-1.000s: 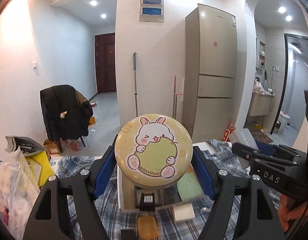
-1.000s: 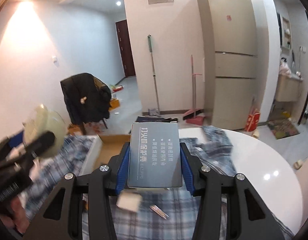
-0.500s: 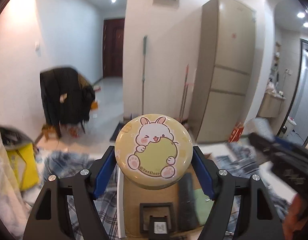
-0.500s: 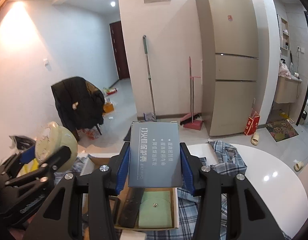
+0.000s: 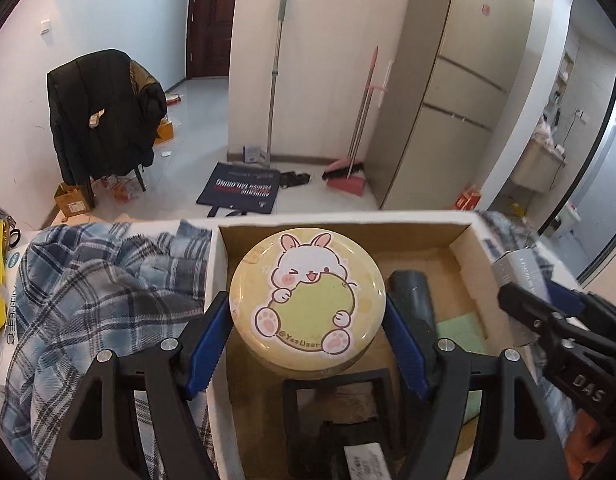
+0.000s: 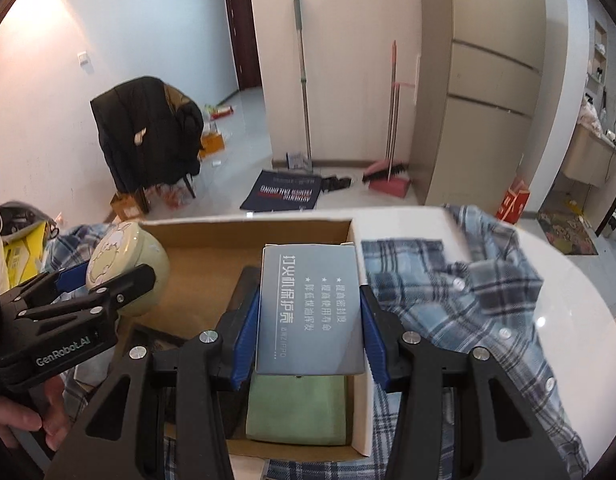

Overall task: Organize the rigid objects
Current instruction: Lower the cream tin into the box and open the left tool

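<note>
Count: two grippers, one round tin, one grey box, one cardboard box, one plaid shirt, one green pouch, one dark case.

Left gripper: jaws clamped on the round tin, blue pads pressed at its 9 and 3 o'clock edges. Tin is yellow-green with a rabbit print on the lid, lid facing the camera. It hangs over the left half of the open cardboard box; whether it touches the box floor cannot be told.

Right gripper: jaws clenched on the grey box, a flat carton with white Chinese print, pads at its 9 and 3 o'clock sides. It is held over the right part of the cardboard box, close to the right wall.

Inside the cardboard box: green pouch lying flat, directly at 6 o'clock of the grey box; dark case lying just beside it, at 3 o'clock of the tin. A black frame-like item sits at 6 o'clock of the tin; identity unclear.

Surface: white round table, with the plaid shirt spread on it on both sides of the cardboard box.

Room: pale tiled floor, fridge at 1 o'clock, mop and broom leaning on the wall at 12 o'clock, chair with black jacket at 10 o'clock, dark bag on the floor.
</note>
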The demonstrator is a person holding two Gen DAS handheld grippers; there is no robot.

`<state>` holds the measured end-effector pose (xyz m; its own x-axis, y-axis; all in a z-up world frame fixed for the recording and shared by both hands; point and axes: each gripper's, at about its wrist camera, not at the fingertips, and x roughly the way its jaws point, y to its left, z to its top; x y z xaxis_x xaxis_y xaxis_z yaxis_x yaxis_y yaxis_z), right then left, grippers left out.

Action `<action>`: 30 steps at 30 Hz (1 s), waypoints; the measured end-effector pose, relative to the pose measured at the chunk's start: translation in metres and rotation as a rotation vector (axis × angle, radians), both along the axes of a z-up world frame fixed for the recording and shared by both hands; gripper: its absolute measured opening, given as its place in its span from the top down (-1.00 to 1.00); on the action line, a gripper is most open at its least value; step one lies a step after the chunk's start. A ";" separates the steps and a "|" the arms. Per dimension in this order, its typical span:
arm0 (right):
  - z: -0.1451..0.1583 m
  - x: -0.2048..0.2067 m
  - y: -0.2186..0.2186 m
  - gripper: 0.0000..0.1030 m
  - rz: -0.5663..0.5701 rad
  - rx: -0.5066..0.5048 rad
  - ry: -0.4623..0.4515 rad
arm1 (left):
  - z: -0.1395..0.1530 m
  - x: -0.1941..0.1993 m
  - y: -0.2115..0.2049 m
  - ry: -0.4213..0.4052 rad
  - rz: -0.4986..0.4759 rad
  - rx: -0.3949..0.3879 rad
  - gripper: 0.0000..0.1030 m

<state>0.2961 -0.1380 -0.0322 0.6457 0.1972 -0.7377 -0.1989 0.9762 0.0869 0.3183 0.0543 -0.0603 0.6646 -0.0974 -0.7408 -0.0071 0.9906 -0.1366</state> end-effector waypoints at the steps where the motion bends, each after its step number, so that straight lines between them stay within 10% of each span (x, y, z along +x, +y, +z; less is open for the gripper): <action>1: 0.000 0.001 0.002 0.12 0.001 -0.004 0.000 | -0.004 0.003 -0.001 0.010 0.005 0.015 -0.48; 16: -0.004 0.007 -0.013 0.11 -0.026 0.026 0.026 | -0.004 -0.002 -0.017 -0.011 0.023 0.043 -0.67; 24: -0.008 0.009 -0.013 0.11 -0.004 0.056 0.056 | 0.057 -0.054 -0.014 -0.387 0.033 0.029 -0.73; 26: -0.008 0.009 -0.010 0.11 0.001 0.050 0.059 | 0.066 -0.065 -0.017 -0.471 0.048 0.059 -1.00; 30: -0.014 0.009 -0.008 0.11 0.004 0.049 0.080 | 0.073 -0.071 -0.017 -0.509 0.064 0.072 -1.00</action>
